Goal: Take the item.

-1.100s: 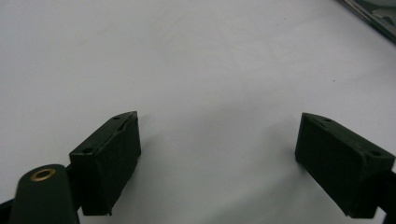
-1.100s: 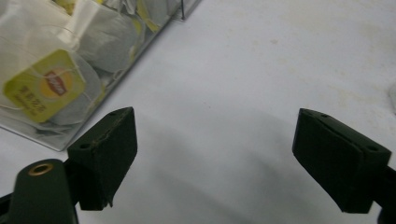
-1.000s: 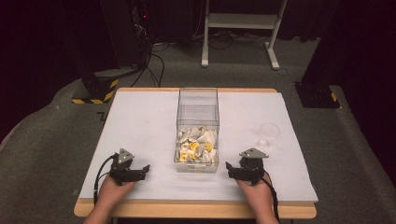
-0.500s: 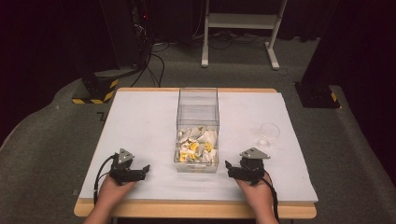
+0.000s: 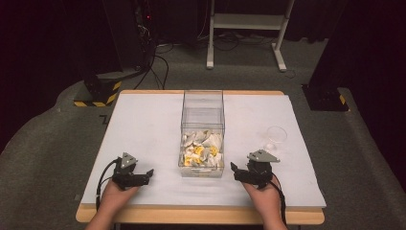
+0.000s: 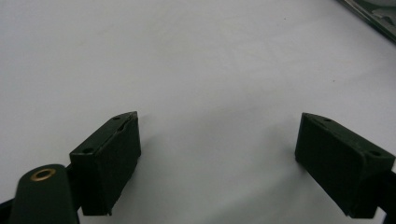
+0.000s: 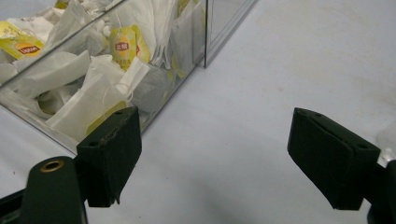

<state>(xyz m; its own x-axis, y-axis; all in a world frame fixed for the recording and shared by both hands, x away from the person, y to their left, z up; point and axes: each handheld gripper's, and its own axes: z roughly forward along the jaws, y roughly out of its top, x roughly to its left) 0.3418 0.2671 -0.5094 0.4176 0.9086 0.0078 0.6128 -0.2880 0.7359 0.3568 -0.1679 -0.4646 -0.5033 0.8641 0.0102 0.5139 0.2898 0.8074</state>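
Observation:
A clear plastic box (image 5: 202, 115) stands in the middle of the white table (image 5: 143, 120), its near end piled with white and yellow tea bags (image 5: 203, 151). In the right gripper view the tea bags (image 7: 107, 56) press against the box wall (image 7: 219, 23) at upper left. My left gripper (image 5: 149, 173) rests open on the table at the front left, nothing between its jaws (image 6: 217, 154). At the front right, beside the box's near corner, my right gripper (image 5: 234, 168) also rests open and empty (image 7: 215, 154). A small clear cup (image 5: 276, 137) stands just beyond the right gripper.
The table's wooden front edge (image 5: 201, 214) runs under both hands. Beyond the table are a dark cabinet with cables (image 5: 139, 33), a white stand's legs (image 5: 244, 28) and a yellow-black striped base (image 5: 95, 93) on the grey floor.

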